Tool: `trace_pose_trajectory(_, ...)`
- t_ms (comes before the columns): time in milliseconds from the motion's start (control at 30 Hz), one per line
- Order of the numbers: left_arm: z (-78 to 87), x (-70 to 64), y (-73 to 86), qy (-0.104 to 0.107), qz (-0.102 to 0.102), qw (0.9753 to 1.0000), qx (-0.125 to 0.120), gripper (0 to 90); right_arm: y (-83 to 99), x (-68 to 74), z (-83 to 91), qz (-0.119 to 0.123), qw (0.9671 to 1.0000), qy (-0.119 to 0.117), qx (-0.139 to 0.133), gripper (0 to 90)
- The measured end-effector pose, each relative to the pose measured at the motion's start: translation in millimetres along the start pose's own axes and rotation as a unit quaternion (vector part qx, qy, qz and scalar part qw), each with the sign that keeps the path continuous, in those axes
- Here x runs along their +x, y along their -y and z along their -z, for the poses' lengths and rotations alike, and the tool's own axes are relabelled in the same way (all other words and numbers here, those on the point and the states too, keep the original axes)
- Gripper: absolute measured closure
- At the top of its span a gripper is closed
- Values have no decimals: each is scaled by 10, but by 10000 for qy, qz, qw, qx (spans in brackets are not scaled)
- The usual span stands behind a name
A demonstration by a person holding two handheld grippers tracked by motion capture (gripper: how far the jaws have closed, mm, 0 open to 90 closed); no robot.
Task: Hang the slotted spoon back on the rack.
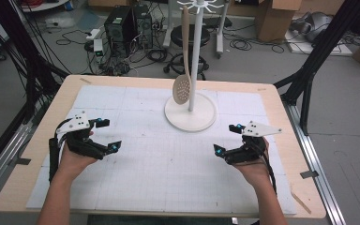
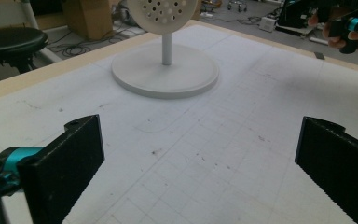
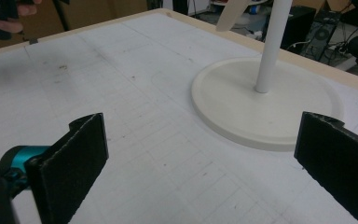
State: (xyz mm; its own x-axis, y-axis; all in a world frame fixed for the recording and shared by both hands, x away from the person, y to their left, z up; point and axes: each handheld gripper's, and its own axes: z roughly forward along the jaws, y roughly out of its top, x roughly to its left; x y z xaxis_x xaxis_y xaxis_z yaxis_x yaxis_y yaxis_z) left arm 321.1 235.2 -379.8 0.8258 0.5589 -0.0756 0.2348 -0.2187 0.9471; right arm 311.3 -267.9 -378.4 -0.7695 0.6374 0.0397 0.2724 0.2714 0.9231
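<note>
Cables, cardboard boxes and a couple of computer towers cluttered the floor behind the table (image 1: 281, 140), which had a white gridded mat (image 1: 136, 183) over it. Both my claws were gaping wide, holding nothing: left gripper (image 1: 107, 135) at about 8 o'clock on the mat, right gripper (image 1: 228, 139) at about 4 o'clock, each well apart from the stand.

What I was going for was the slotted spoon (image 1: 183, 84), hanging bowl-down from a hook on the white utensil stand (image 1: 190, 115) at 12 o'clock. My take on doing it well: close on the handle partway up, not on the rounded perforated bowl, then lift straight up so the hole clears the hook before pulling away. The other claw could pin the base if it wobbled.

From above I had the whole spoon and the hooks. My left gripper view had the holed bowl (image 2: 162, 14) up close in front of the pole, while my right gripper view gave just a sliver of handle (image 3: 233, 14) plus the base (image 3: 265, 116).
</note>
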Motion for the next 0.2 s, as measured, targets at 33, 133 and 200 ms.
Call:
trace_pose_trajectory(33,-3,-1,1,4,12,10000,7,16,0,-1,-2,11,10000,0,3,15)
trace_pose_trajectory(133,-13,5,9,3,17,10000,68,16,2,-1,-12,13,10000,-9,10,15)
trace_pose_trajectory(200,-29,11,16,-21,15,9999,141,16,2,1,-15,15,10000,-17,27,15)
